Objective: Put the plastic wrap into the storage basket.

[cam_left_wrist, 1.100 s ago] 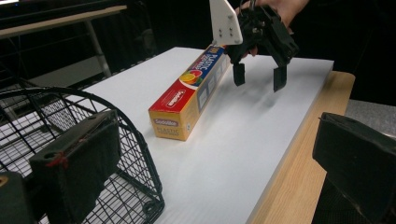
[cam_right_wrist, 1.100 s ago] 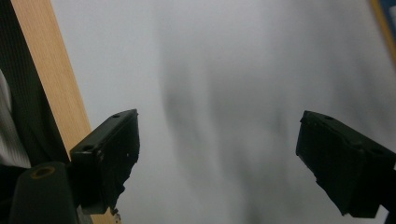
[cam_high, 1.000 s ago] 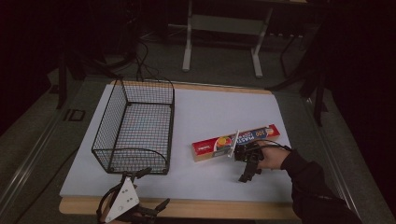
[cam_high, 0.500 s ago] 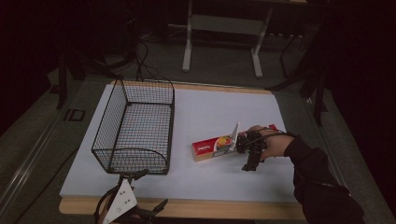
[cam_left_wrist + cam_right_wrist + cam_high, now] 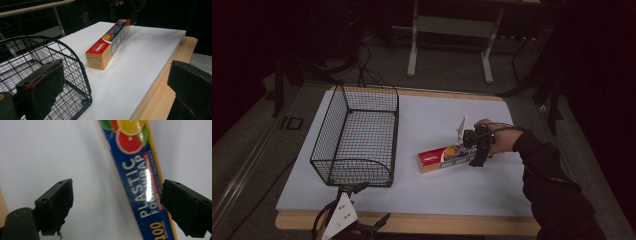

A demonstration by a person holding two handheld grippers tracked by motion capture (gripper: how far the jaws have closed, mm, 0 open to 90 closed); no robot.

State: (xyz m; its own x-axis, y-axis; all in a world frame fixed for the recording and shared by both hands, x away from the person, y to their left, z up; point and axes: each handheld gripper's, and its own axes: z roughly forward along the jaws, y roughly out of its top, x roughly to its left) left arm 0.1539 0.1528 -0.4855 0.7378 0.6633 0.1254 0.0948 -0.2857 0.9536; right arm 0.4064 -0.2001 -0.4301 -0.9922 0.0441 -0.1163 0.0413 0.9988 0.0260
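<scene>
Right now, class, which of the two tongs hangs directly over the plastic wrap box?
The right tongs, open above the plastic wrap box. The left tongs sit at the table's near edge by the wire basket.

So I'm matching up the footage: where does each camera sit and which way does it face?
High view: above the person's side, looking forward and down on the table; right forearm, both grippers.
Left gripper view: rides the left gripper, facing the wire basket and plastic wrap box.
Right gripper view: rides the right gripper, looking down.
All share the box.
</scene>
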